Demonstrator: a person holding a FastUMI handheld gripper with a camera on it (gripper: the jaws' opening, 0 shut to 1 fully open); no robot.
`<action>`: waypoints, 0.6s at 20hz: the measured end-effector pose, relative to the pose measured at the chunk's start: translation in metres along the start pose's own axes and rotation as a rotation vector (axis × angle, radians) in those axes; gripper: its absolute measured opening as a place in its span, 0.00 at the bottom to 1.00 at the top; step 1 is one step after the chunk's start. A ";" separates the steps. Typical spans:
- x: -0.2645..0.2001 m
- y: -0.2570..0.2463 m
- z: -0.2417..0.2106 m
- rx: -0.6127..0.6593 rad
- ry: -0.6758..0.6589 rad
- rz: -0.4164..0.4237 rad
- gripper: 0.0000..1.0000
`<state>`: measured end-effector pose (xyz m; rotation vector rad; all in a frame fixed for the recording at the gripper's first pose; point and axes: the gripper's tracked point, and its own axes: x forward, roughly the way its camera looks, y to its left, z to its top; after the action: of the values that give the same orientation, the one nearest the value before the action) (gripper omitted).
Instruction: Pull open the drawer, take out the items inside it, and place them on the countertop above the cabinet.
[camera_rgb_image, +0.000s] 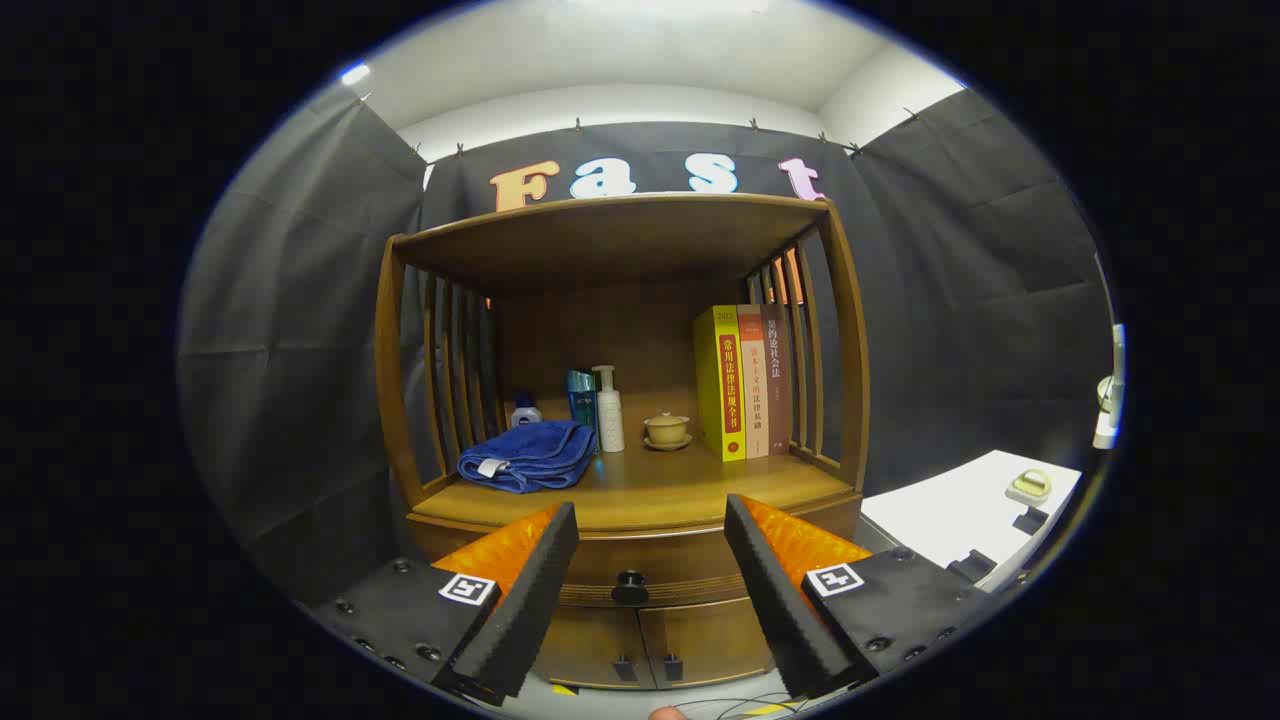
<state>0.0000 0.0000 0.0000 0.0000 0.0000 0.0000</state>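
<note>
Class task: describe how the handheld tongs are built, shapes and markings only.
The tongs have two wedge-shaped fingers with ribbed inner pads. Each sits on a dark bolted block bearing a square black-and-white marker. They stand open, apart, touching nothing.

Closed wooden drawer (630, 575), dark round knob (630, 588), under countertop (640, 490).

The cabinet (620, 500) is polished wood with a soft sheen on its countertop (680, 490); the drawer (640, 570) knob (630, 587) looks dark and matt. A plush cloth towel (528, 455) lies at centre left, beside smooth plastic bottles (608, 408) and glossy-covered books (745, 380). The gripper (650, 530) fingers (530, 590), spread wide, bear ridged matt pads.
</note>
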 end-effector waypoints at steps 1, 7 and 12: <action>0.000 0.000 0.001 0.000 -0.003 0.000 0.97; 0.004 0.004 0.002 0.006 -0.004 0.006 0.97; 0.003 0.006 0.002 -0.004 -0.007 0.007 0.97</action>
<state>0.0031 0.0056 0.0024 -0.0041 -0.0067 0.0070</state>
